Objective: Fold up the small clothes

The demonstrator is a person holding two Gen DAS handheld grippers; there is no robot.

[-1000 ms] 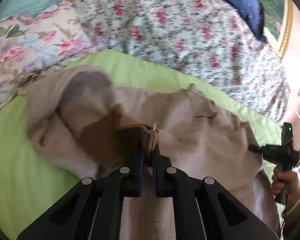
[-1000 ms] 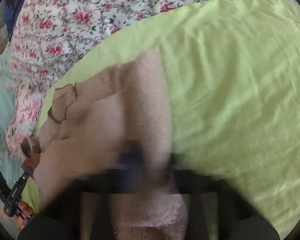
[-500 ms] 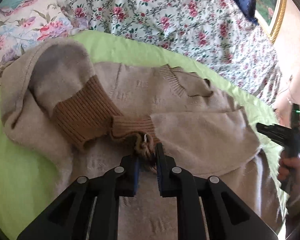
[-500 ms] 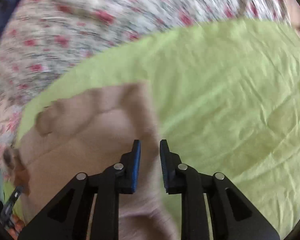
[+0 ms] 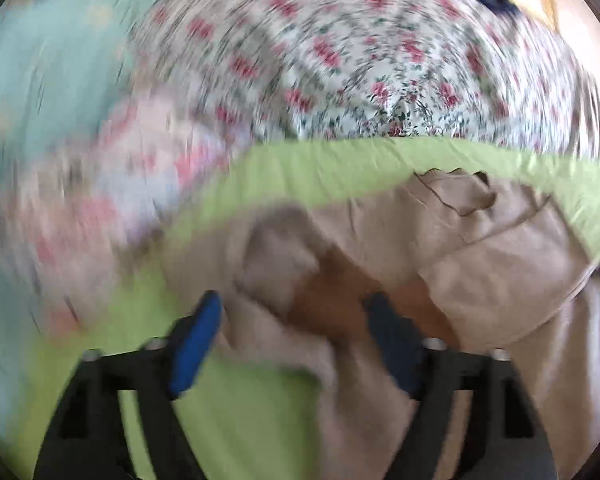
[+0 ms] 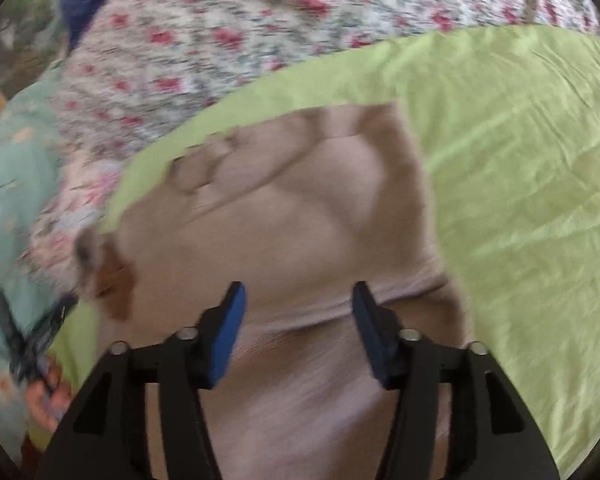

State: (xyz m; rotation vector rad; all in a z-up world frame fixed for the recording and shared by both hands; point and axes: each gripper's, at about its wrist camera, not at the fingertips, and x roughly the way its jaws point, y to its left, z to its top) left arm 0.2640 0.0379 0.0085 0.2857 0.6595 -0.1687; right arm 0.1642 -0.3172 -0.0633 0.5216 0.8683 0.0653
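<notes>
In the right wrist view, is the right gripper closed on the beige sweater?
No, the right gripper stands wide open above the beige sweater, and no cloth is pinched between its blue pads.

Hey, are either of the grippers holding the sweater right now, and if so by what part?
Nothing is held. The left gripper and right gripper are both open over the beige sweater, with no fabric pinched.

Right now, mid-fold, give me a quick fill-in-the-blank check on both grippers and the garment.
1. The left gripper has its jaws ____.
2. The right gripper holds ____.
3. The beige knit sweater lies on a ____ bedsheet.
4. The sweater's ribbed cuff is coloured ____.

Missing words: open; nothing; green; brown
</notes>
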